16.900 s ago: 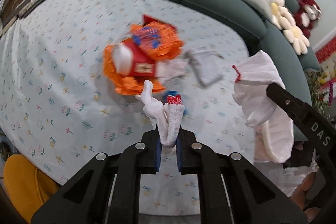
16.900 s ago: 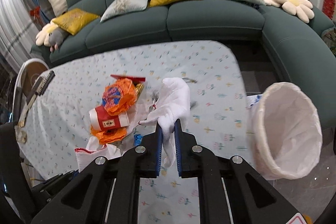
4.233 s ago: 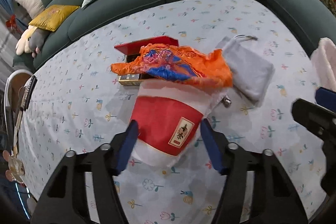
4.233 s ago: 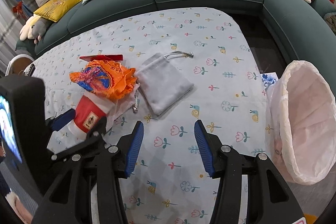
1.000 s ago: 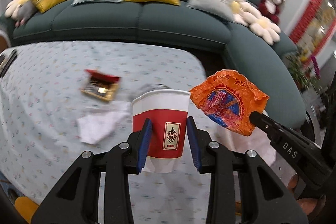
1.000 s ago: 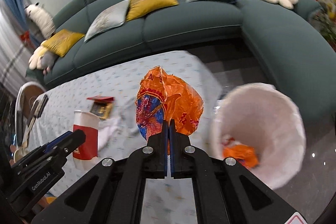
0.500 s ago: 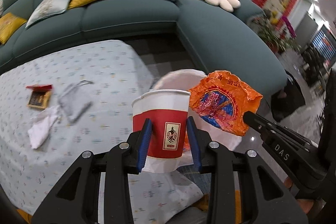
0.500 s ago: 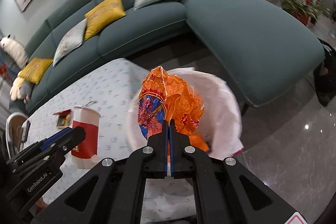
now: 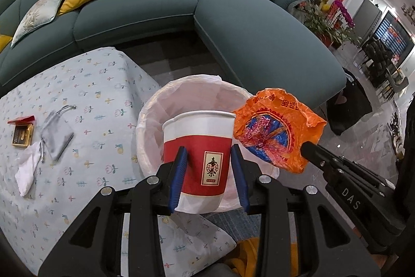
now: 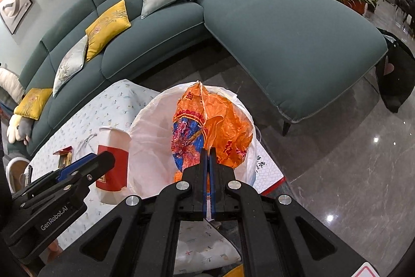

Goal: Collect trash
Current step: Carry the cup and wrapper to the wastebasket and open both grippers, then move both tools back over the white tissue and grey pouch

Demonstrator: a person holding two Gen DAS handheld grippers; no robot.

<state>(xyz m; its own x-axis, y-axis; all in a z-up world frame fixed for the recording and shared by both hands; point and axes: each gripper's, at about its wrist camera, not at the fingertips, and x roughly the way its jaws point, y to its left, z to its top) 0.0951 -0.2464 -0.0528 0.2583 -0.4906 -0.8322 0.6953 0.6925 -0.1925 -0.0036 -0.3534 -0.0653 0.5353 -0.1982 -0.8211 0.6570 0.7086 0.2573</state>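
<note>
Moved since half a second ago: both loads closer over the lined bin (image 9: 155,105), now centred below.
Left gripper (image 9: 209,173): clamped on the red paper cup (image 9: 198,144), upright above the bin's near rim.
Right gripper (image 10: 207,162): pinched tight on the orange wrapper (image 10: 220,129), over the bin mouth.
Handling: cup light, crushable, best held mid-wall; wrapper thin, crinkly, fine by any edge.
Left on table: grey pouch (image 9: 55,138), white tissue (image 9: 26,170), red box (image 9: 22,133).
Hidden: bin contents largely blocked.
</note>
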